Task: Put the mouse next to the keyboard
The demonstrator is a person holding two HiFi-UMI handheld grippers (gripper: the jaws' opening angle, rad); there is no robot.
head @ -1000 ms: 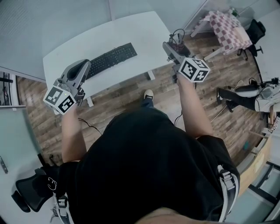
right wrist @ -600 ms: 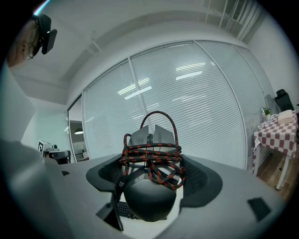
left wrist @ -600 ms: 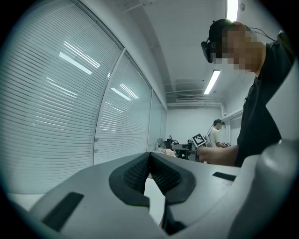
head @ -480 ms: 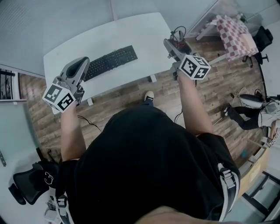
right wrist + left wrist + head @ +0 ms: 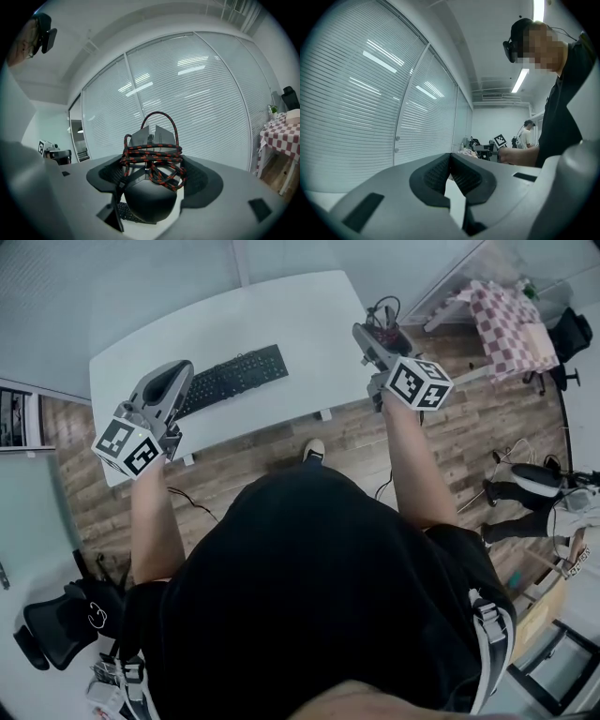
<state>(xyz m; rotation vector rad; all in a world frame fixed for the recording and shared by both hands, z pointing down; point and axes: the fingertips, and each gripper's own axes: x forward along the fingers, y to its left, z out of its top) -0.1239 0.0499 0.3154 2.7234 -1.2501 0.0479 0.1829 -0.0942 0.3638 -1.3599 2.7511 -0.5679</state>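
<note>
Grips a black mouse (image 5: pixel 149 199) in the right claw (image 5: pixel 152 180), pressed from both sides by the dark ribbed pads (image 5: pixel 107 174). Wound several times around the mouse body: a red-and-black braided cable (image 5: pixel 154 161), with one loop standing up above it. Just under the mouse, in the right gripper view, a corner of the black keyboard (image 5: pixel 127 213).

From the head view, holds this right claw (image 5: pixel 373 341) raised at the right end of the white tabletop (image 5: pixel 300 306), with the mouse (image 5: pixel 386 334) in the air and resting on no surface. Well apart from the keyboard (image 5: pixel 230 379), which lies slanted near the front edge of the tabletop, towards its left half.

Left claw (image 5: pixel 450 158) fully closed, tips touching, with nothing between them; only a pale sliver showing below the pads. In the head view, hangs the left claw (image 5: pixel 174 379) just beside the left end of the keyboard, above the tabletop corner.

Under the tabletop, a wooden floor (image 5: pixel 272 451) and one shoe (image 5: pixel 314 448) of the person. Farther right, a small table with a checked cloth (image 5: pixel 506 310). At the lower left, a black office chair (image 5: pixel 52 638). Behind both claws, in the gripper views, large windows with closed blinds (image 5: pixel 197 103).
</note>
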